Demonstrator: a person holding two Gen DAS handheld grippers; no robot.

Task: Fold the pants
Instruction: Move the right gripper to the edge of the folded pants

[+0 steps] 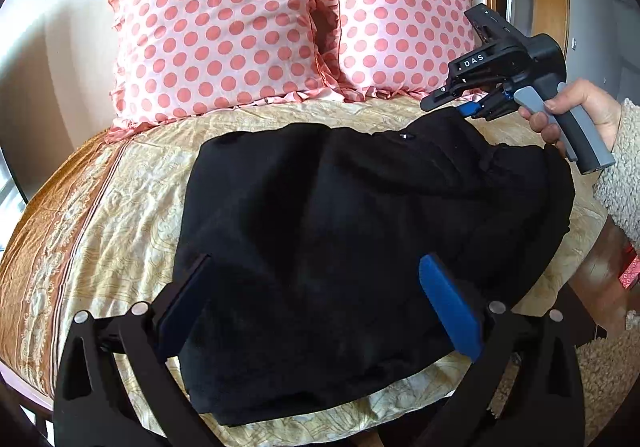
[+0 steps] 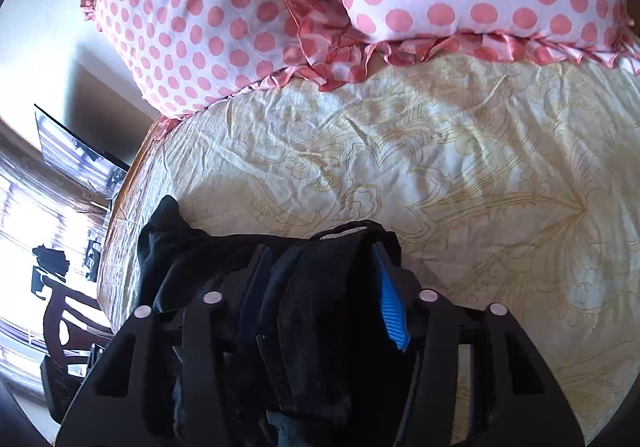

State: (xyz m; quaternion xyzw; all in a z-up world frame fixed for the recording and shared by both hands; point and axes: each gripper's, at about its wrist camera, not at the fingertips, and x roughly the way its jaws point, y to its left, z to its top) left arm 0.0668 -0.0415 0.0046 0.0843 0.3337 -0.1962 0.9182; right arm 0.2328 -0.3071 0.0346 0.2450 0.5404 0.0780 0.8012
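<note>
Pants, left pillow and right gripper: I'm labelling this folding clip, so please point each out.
pants (image 1: 340,215): left wrist view, middle of the black fabric.
left pillow (image 1: 216,35): left wrist view, centre of its dotted face.
right gripper (image 2: 320,287): right wrist view, between its fingers, closed on the fabric.

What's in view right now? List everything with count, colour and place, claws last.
pants: one, black, bunched on the bed's middle
pillows: two, pink with red dots, at the bed's head
bedspread: one, cream with tan pattern, under the pants
chair: one, dark, beside the bed
hand: one, fuzzy cream sleeve, holding the right claw's handle
left claw: open, black and blue fingers over the pants
right claw: closed on a bunch of the pants' far edge
</note>
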